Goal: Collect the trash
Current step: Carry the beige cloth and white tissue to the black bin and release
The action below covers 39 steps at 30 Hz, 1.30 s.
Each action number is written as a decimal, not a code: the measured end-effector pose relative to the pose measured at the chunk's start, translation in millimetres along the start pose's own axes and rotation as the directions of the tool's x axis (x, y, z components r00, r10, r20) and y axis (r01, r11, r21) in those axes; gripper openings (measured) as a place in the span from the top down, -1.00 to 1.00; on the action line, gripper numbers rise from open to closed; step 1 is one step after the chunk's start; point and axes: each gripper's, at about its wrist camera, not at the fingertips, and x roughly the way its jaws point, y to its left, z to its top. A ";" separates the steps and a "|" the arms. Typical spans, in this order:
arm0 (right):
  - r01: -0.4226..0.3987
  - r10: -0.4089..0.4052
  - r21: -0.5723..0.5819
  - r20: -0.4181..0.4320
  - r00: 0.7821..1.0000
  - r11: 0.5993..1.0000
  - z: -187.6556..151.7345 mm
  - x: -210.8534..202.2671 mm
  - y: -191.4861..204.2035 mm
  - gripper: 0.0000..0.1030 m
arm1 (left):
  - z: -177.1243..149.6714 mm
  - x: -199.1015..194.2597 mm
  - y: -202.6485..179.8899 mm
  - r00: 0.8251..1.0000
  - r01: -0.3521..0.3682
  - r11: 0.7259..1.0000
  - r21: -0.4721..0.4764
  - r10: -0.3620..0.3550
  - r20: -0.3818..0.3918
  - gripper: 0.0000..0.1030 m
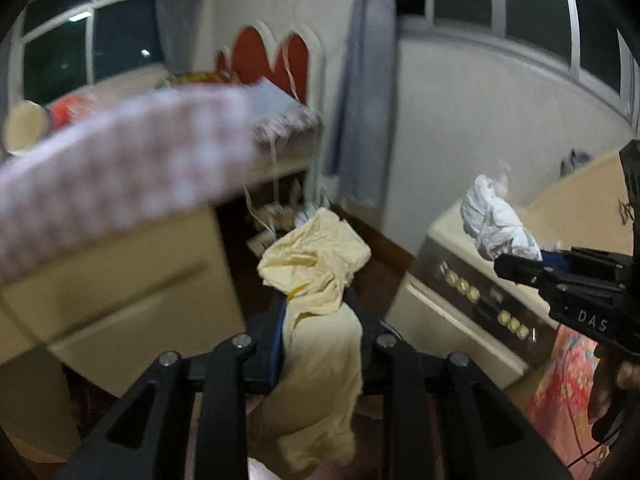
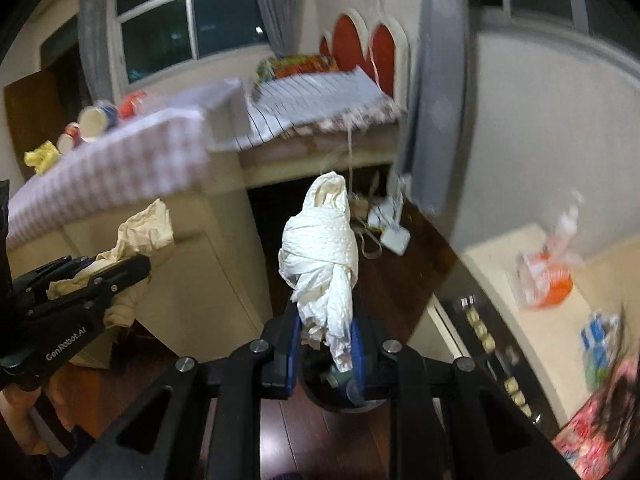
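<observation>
While both wads are clear of any surface, the step in hand reads as the carry: trash is picked up and not yet dropped anywhere. Largest in view is the checked tablecloth point(image 2: 120, 152) over a cream cabinet, its near edge jutting out beside the left gripper, so that edge is what the carry must clear. Across the wooden floor point(image 2: 312, 432) stands a second cream counter point(image 2: 520, 292) with a dark front panel of knobs.

On the cloth more rubbish waits (paper cups point(image 2: 94, 120) and a small yellow crumple point(image 2: 42, 156) among it), and the counter bears a clear plastic wrapper with orange inside point(image 2: 548, 276); blur makes the blue-and-white thing beside it hard to name.

Next down in size, the yellow crumpled paper point(image 1: 316, 280) is clenched in the left gripper point(image 1: 318, 320), bulging above the jaws and trailing below them. The white tissue wad point(image 2: 324, 256) is clamped likewise in the right gripper point(image 2: 326, 340), standing up from between blue pads point(image 2: 358, 352).

No bin shows plainly; a dark round shape sits just below the right gripper's jaws, possibly a container, though I cannot tell. I judge the next move calls for bringing each wad over a receptacle and letting go, then returning for the cups.
</observation>
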 end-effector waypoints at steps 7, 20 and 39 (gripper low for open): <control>0.011 -0.002 0.068 -0.135 0.991 0.998 -50.5 83.1 -54.0 0.55 | -23.2 108.0 -33.2 0.986 0.066 0.996 0.061 -0.056 -0.160 0.48; -0.024 0.044 0.063 -0.344 0.938 0.998 -107.2 258.9 -93.2 0.55 | -86.2 268.9 -41.5 0.921 0.127 0.990 0.059 -0.095 -0.377 0.48; 0.088 -0.059 0.041 -0.462 0.885 0.995 -147.5 319.3 -110.0 -0.92 | -114.6 289.4 -0.9 0.904 0.069 0.997 0.038 -0.046 -0.426 -0.66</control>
